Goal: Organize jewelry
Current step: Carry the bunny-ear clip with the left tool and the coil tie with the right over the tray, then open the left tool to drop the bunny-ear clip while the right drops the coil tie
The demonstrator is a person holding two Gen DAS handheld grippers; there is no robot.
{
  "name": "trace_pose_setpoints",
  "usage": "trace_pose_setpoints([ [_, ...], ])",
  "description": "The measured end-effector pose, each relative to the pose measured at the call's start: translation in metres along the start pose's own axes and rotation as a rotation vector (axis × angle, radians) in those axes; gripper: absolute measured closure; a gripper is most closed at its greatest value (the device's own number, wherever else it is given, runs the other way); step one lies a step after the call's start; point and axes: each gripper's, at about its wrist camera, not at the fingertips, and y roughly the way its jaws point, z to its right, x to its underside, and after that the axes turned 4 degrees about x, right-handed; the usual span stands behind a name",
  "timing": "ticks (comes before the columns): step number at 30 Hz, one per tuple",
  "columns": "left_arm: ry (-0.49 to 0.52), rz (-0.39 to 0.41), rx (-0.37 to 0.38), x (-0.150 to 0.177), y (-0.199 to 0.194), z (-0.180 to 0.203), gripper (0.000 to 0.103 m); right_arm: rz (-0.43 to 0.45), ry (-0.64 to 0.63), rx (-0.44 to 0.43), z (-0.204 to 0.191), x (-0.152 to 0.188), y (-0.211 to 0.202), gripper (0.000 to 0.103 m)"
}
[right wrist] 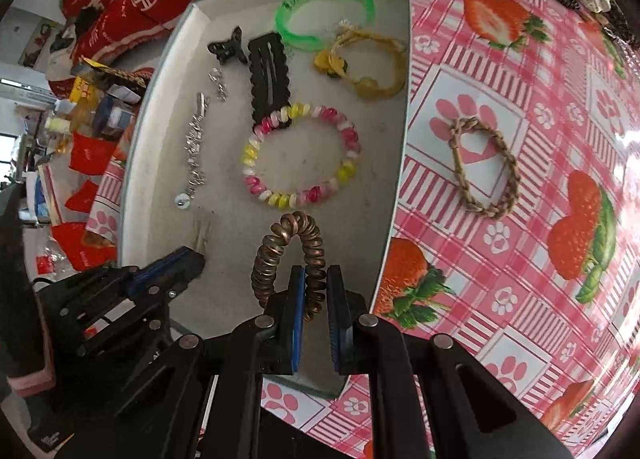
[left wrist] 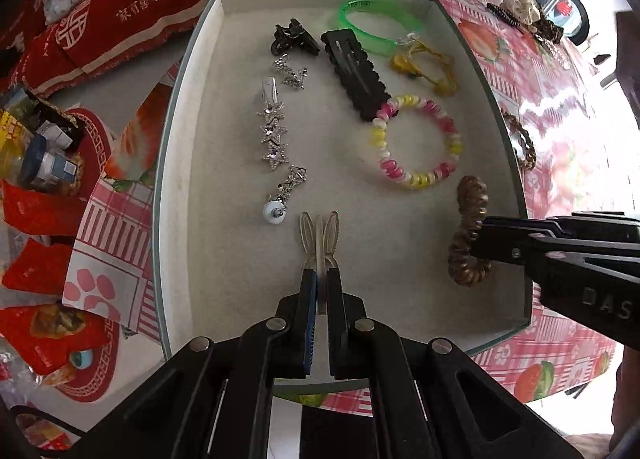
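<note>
Jewelry sits mostly inside one shallow white tray (left wrist: 208,59) on the strawberry tablecloth (right wrist: 520,299); the sorting looks well along, judging by how few pieces remain outside.

Tray holds pieces laid flat and apart, likely so each stays easy to pick.

Count, largest first:
- One pink-and-yellow coil bracelet (left wrist: 416,141), centre-right, its 11 o'clock edge overlapping the black clip.
- One green bangle (left wrist: 378,25) at 12 o'clock.
- One yellow cord bracelet (left wrist: 426,67) at 1 o'clock, just beside the bangle.
- One long black snap clip (left wrist: 356,73), lying diagonal.
- One star hair clip (left wrist: 272,131) at 9 o'clock.
- One black claw clip (left wrist: 294,39) at 11 o'clock.
- Two small silver earrings (left wrist: 290,73), one upper, one lower left.

Left gripper (left wrist: 320,279) at 6 o'clock: fingers pressed together on a pale rabbit-ear clip (left wrist: 319,237), held low over the tray floor, probably for setting down.

Right gripper (right wrist: 316,279) at 4 o'clock: pinching a brown coil hair tie (right wrist: 288,247), which arches up from the pads, inside the tray's right wall.

Outside the tray: one braided tan bracelet (right wrist: 486,167) at 3 o'clock on the cloth, well apart; it probably goes in next. More small pieces at far 1 o'clock, too blurred to count.
</note>
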Motion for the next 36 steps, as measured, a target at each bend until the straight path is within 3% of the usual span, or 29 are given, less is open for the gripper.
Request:
trace_pose_setpoints([
  [6, 0.028, 0.0, -0.037, -0.001, 0.001, 0.006, 0.092, -0.02, -0.016, 0.011, -0.007, -0.006, 0.013, 0.09],
  [14, -0.004, 0.034, -0.06, -0.004, -0.015, 0.001, 0.092, 0.026, -0.007, -0.017, -0.011, -0.01, -0.006, 0.068],
  [24, -0.051, 0.065, -0.036, -0.012, -0.028, -0.004, 0.092, 0.142, 0.034, 0.049, 0.008, -0.001, -0.053, 0.065],
  [36, -0.09, 0.057, -0.061, -0.013, -0.032, -0.006, 0.092, 0.157, -0.023, 0.095, -0.002, -0.001, -0.058, 0.064],
])
